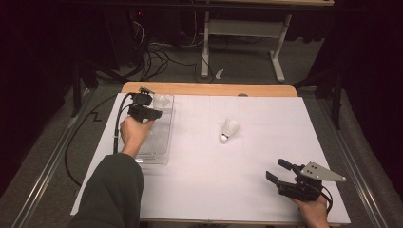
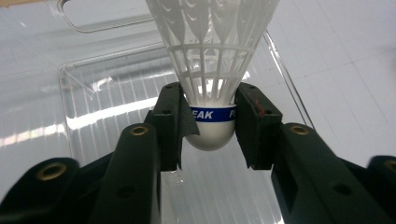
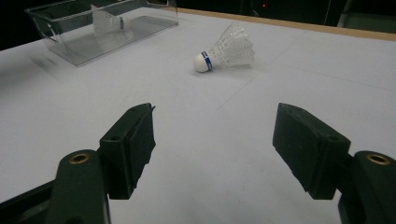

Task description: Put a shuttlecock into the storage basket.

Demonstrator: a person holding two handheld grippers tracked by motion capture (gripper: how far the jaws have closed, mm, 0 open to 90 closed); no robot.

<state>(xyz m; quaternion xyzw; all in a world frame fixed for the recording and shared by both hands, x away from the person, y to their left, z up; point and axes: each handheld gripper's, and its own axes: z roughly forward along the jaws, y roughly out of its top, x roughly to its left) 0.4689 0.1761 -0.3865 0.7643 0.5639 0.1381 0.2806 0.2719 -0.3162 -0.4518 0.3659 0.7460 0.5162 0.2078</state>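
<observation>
High view: my left tongs (image 1: 148, 105) are over the far end of the clear plastic tray (image 1: 159, 152) at the left of the worktop (image 1: 204, 180); a white shuttlecock (image 1: 162, 100) shows just beyond them, above the tray; from here I cannot tell whether the pads press on it. A second shuttlecock (image 1: 229, 129) lies on its side near the middle of the worktop, cork end towards me, well apart from both tongs. My right tongs (image 1: 277, 170) sit low at the near right corner, jaws spread, nothing between them; the grey plate rides on top.

Left gripper view: the shuttlecock (image 2: 212, 70) stands between my two pads, cork towards the camera, feathers fanning away; the blue band on the cork sits level with the pad tips. Both pads lie against the sides of the cork with no gap that I can see; I record it as gripped. The jaws stand at a middling width. The tray (image 2: 102, 102) lies directly below, its ribbed floor and rim in sight.

Right gripper view: my right tongs (image 3: 212, 135) stand wide, holding nothing, bare worktop (image 3: 210, 186) between the pads. The loose shuttlecock (image 3: 226, 51) lies ahead on its side, cork to the left; the tray (image 3: 60, 23) sits farther off at upper left, with the other shuttlecock (image 3: 107, 22) seen through its wall.
</observation>
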